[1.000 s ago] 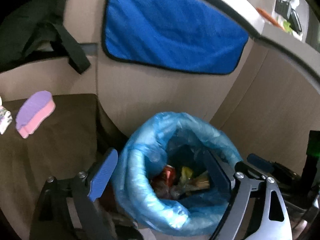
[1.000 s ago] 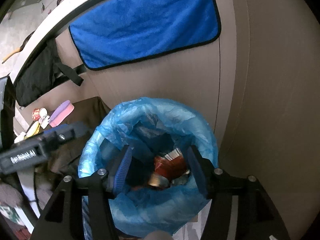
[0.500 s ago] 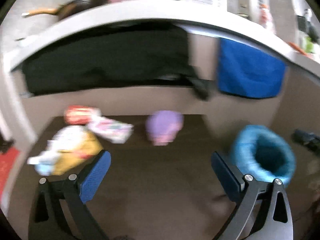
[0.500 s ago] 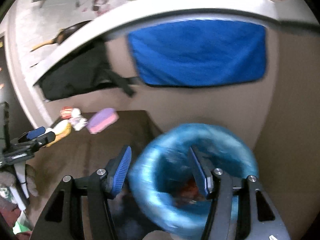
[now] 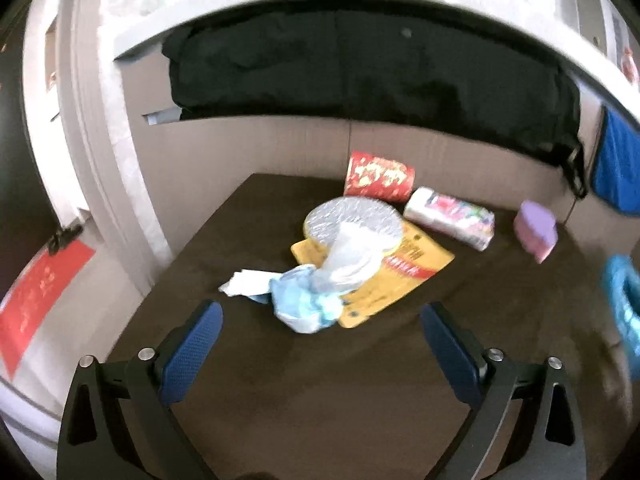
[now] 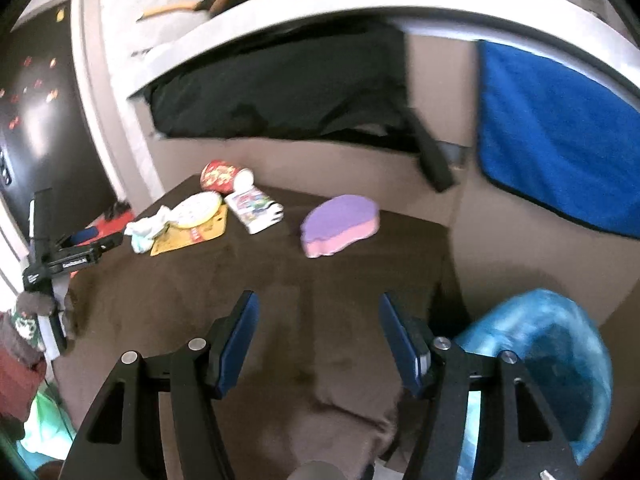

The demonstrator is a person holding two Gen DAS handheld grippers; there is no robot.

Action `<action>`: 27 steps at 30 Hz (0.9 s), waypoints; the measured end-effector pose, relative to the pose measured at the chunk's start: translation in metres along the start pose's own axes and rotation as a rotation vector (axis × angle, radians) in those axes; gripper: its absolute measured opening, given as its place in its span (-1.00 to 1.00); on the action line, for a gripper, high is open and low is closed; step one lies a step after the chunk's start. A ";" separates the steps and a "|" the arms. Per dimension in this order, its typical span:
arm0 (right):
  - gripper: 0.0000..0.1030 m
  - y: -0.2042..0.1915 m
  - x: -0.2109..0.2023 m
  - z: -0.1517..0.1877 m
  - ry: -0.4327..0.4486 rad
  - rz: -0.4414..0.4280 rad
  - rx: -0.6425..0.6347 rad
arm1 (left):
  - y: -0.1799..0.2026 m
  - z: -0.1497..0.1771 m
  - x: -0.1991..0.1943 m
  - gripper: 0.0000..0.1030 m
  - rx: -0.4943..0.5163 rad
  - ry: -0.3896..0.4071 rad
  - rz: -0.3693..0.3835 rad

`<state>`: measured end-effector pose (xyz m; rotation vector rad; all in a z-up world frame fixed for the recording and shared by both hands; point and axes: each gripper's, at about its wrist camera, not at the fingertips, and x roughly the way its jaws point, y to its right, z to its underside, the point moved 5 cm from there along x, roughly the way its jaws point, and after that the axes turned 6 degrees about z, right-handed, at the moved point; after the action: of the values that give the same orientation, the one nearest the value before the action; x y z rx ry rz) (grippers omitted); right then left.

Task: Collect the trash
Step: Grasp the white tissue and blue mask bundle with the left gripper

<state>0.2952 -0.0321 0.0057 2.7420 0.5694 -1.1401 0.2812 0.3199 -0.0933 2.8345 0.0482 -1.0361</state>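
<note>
Trash lies on a dark brown mat: a crumpled blue-white tissue, a yellow packet under a foil lid, a red cup on its side, a colourful tissue pack and a purple-pink sponge. My left gripper is open and empty, just short of the tissue. My right gripper is open and empty over the mat, with the sponge ahead and the blue-bagged bin at its right. The left gripper shows at far left.
A black cloth and a blue towel hang from a counter edge behind the mat. Beige cabinet panels stand behind. The bin's edge shows at the right in the left wrist view. A red sheet hangs at far left.
Both grippers have swung left, away from above the bin, and now face the mat with the trash. Both stay open and empty.
</note>
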 end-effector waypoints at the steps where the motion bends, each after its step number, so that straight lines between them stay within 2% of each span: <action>1: 0.16 -0.008 0.006 -0.003 -0.009 -0.006 -0.010 | -0.005 0.000 0.008 0.82 0.019 -0.011 -0.012; 4: 0.16 -0.031 0.022 -0.011 -0.033 -0.029 -0.031 | -0.011 -0.005 0.031 0.73 0.034 -0.040 -0.041; 7: 0.16 -0.054 0.037 -0.021 -0.050 -0.045 -0.068 | -0.013 -0.009 0.056 0.65 0.001 -0.081 0.010; 9: 0.16 -0.068 0.046 -0.027 -0.055 -0.047 -0.101 | -0.012 -0.010 0.066 0.30 -0.017 -0.103 0.048; 10: 0.16 -0.077 0.052 -0.031 -0.059 -0.047 -0.123 | -0.014 -0.009 0.070 0.02 -0.035 -0.113 0.058; 13: 0.16 -0.096 0.068 -0.043 -0.068 -0.053 -0.164 | -0.021 -0.013 0.058 -0.27 -0.092 -0.063 0.109; 15: 0.16 -0.111 0.082 -0.052 -0.076 -0.077 -0.190 | -0.032 -0.015 0.038 -0.27 -0.174 -0.005 0.149; 18: 0.16 -0.133 0.104 -0.069 -0.062 -0.091 -0.231 | -0.044 -0.014 0.014 -0.27 -0.265 0.082 0.117; 21: 0.16 -0.155 0.129 -0.089 -0.053 -0.112 -0.232 | -0.051 -0.012 0.007 -0.27 -0.322 0.151 0.100; 24: 0.16 -0.179 0.154 -0.111 -0.034 -0.103 -0.220 | -0.061 -0.007 0.009 -0.27 -0.382 0.160 0.125; 27: 0.16 -0.195 0.174 -0.126 -0.013 -0.043 -0.207 | -0.070 -0.003 0.014 -0.27 -0.424 0.149 0.125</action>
<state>0.4160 0.2304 -0.0204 2.5566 0.7057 -1.0430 0.2887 0.3896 -0.1076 2.4847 0.0918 -0.6898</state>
